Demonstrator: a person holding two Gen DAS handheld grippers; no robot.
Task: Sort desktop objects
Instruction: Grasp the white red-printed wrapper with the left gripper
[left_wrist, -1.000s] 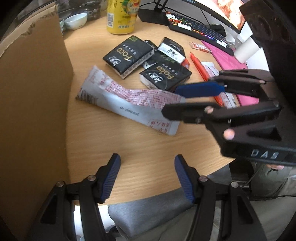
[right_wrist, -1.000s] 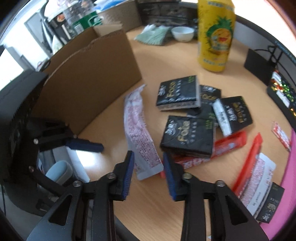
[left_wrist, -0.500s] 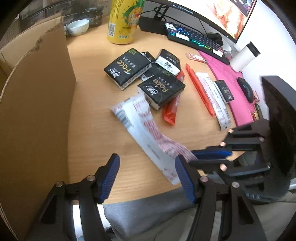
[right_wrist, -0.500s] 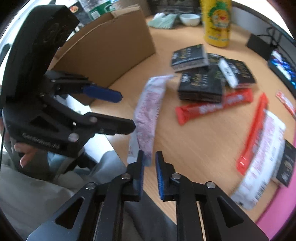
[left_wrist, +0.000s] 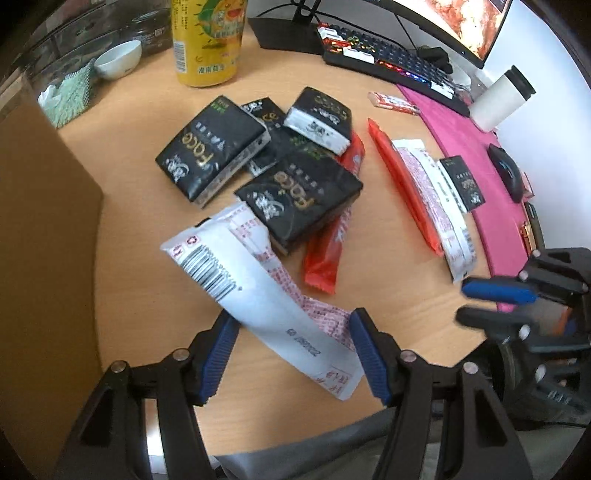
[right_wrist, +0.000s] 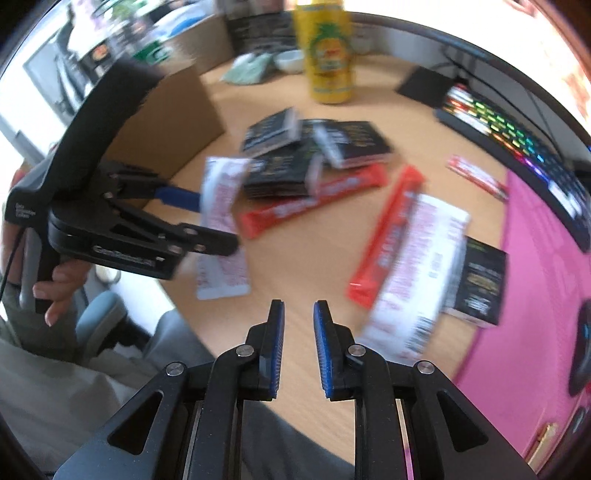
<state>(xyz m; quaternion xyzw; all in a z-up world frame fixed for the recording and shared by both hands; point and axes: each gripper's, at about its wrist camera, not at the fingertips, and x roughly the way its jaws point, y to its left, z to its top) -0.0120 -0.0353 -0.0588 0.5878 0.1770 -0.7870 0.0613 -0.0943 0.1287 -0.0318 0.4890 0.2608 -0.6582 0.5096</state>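
Two grippers, both spread and empty. Left gripper (left_wrist: 291, 354) nearer, straddling white sachet (left_wrist: 258, 295) lying flat at near bench (left_wrist: 388, 295) edge, long axis running diagonally far-left to near-right. Right gripper (right_wrist: 298, 347) well right, fingers (right_wrist: 275, 347) narrowly parted.

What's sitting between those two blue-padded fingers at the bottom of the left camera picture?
A long white plastic packet with red print and a barcode lies between the left gripper fingers, seen in the left wrist view.

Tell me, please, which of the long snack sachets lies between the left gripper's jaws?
The white sachet with the barcode; it crosses the open left gripper. The other sachets, red and white, lie farther out, beside the black tissue packs.
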